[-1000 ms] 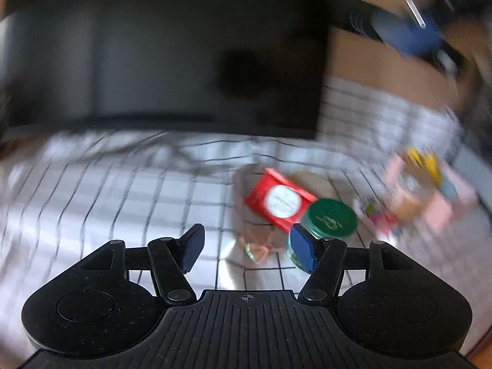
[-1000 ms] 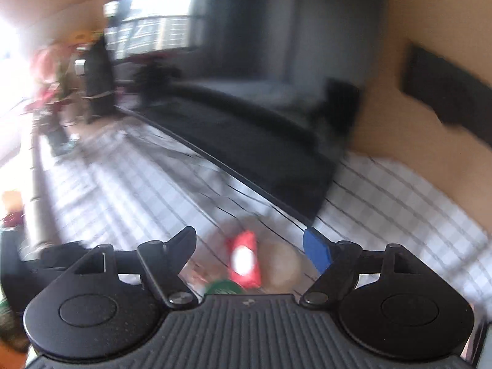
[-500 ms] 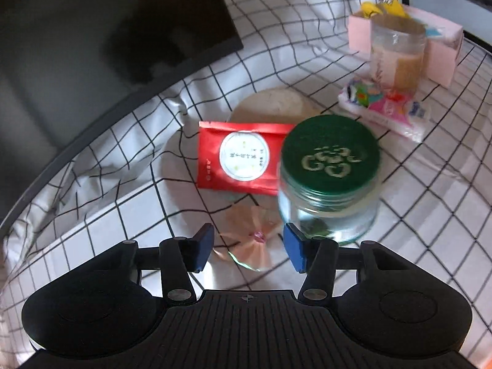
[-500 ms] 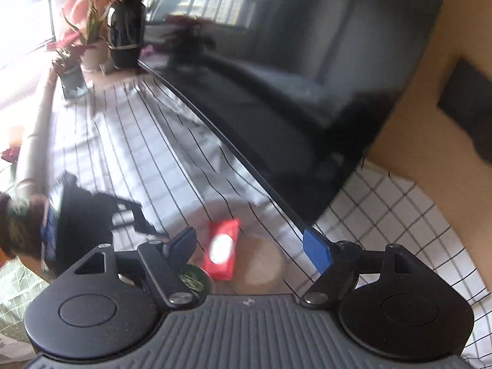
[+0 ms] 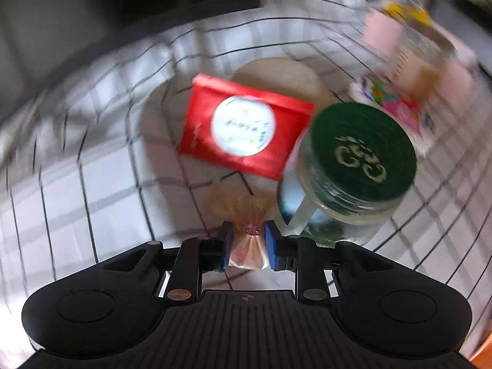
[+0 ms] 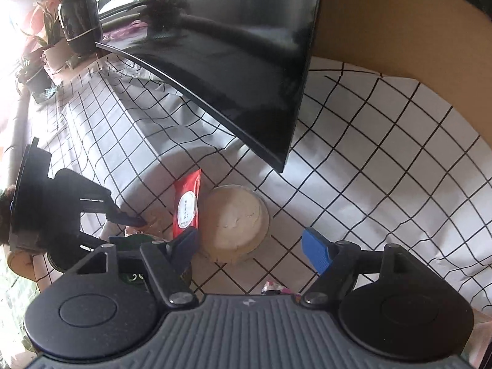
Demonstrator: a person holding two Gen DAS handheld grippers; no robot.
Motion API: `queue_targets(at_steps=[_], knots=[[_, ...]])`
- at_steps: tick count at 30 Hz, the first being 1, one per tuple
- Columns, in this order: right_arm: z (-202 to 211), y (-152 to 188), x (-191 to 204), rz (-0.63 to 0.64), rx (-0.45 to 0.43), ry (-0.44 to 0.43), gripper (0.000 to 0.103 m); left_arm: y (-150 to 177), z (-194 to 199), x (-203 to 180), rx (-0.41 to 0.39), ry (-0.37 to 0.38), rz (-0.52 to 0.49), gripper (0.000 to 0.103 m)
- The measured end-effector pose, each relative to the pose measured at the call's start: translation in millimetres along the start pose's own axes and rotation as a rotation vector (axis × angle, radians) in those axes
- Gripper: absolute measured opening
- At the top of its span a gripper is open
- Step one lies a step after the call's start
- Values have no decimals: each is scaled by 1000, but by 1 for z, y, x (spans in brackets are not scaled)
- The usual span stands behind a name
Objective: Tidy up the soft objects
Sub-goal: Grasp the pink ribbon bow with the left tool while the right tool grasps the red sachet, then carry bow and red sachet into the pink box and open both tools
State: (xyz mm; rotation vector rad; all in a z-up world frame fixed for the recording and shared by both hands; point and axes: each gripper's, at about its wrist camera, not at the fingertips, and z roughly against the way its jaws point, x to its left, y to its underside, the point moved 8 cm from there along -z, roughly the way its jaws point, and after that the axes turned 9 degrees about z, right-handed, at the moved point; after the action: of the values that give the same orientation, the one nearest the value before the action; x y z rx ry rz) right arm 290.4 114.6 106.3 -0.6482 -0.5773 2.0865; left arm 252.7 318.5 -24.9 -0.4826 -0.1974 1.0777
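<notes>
My left gripper (image 5: 248, 247) is shut on a small translucent pink bow (image 5: 247, 240) that lies on the checked cloth (image 5: 107, 184). Just beyond it lie a red packet with a white round label (image 5: 243, 129) and a round beige pad (image 5: 276, 77). A glass jar with a green lid (image 5: 353, 166) stands right of the bow. My right gripper (image 6: 252, 246) is open and empty, hovering above the beige pad (image 6: 236, 218). The red packet (image 6: 186, 206) is to its left. The left gripper (image 6: 129, 221) shows at the left in that view.
A large black screen (image 6: 240, 61) stands at the back on the cloth. A colourful packet (image 5: 396, 107), a clear cup and a pink box (image 5: 415, 55) sit at the right. Dark vases and plants (image 6: 77, 27) stand far left.
My left gripper has dropped lower and closed its jaws on the pink bow. My right gripper has stayed open and shifted over the beige pad.
</notes>
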Motion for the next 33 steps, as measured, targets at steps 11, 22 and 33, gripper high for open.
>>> queue_targets(at_steps=[11, 22, 33], knots=[[-65, -41, 43, -19, 88, -137, 43, 37, 39, 15, -248, -38, 417, 16], [-123, -39, 63, -18, 198, -139, 30, 70, 53, 21, -330, -63, 649, 16], [-152, -33, 85, 13, 289, -188, 9, 77, 47, 18, -340, -34, 710, 16]])
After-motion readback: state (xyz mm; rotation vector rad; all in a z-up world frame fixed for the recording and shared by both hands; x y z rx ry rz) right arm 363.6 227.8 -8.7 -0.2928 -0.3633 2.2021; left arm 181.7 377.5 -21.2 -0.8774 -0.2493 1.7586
